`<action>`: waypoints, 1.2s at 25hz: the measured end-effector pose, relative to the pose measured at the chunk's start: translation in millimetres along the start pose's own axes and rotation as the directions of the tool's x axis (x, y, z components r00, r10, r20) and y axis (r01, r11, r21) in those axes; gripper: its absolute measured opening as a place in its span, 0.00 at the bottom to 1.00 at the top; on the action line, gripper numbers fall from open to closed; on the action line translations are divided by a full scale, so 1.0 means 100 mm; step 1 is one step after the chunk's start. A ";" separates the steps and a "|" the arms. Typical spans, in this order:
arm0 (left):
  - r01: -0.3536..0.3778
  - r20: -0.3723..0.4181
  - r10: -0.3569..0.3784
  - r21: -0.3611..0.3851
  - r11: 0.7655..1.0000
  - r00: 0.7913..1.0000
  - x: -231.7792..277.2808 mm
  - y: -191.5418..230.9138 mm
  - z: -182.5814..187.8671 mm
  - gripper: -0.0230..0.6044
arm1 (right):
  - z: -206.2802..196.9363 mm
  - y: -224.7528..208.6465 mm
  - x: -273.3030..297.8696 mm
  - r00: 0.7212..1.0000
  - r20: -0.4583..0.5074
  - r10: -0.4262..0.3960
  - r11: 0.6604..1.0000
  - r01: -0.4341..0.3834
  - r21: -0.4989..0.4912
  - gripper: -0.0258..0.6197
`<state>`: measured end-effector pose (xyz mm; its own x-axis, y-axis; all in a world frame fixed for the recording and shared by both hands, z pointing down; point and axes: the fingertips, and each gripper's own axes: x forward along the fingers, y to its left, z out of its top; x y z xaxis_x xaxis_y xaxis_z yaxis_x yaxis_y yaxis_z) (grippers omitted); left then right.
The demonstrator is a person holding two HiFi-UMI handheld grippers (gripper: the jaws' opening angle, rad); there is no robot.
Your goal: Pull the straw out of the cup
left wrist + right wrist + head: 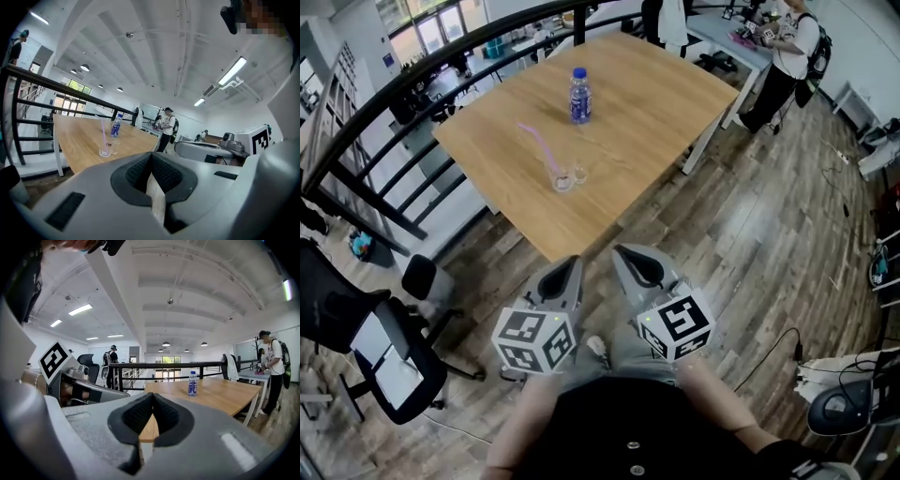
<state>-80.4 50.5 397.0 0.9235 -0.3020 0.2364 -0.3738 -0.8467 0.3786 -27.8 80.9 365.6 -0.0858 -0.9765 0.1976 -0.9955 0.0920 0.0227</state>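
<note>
A clear glass cup (562,176) stands on the wooden table (619,112) near its front corner, with a pink straw (540,142) leaning out of it to the upper left. The left gripper view shows the same cup (106,149) and straw (103,129) far ahead. Both grippers hang close to the person's body, well short of the table. My left gripper (574,262) is shut with nothing in it, as is my right gripper (622,251) beside it. In their own views the left gripper's (151,155) and right gripper's (153,397) jaws meet.
A blue-capped water bottle (579,95) stands upright beyond the cup. A black railing (384,98) runs behind the table's left side. An office chair (389,342) stands at the lower left. A person (787,47) works at a far desk.
</note>
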 end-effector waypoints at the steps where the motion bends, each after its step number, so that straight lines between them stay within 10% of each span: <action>1: -0.001 -0.001 0.001 -0.004 1.000 1.000 0.03 0.04 0.01 0.05 | -0.01 -0.01 0.05 1.000 -0.004 0.003 1.000 -0.003 0.007 0.04; 23: -0.111 0.023 0.113 -0.067 0.992 0.993 1.31 0.94 0.55 0.05 | 0.01 -0.93 1.47 0.981 -0.029 0.191 0.980 -0.189 0.054 0.04; 30: -0.263 0.065 0.272 -0.123 0.957 0.960 1.76 1.44 0.94 0.05 | 0.20 -1.48 2.03 0.953 -0.035 0.302 0.953 -0.301 0.037 0.04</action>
<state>36.1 -165.8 409.4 0.7904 -0.5492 0.2716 -0.6112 -0.6768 0.4102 100.9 -135.0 383.0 -0.3807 -0.8958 0.2294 -0.9245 0.3739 -0.0741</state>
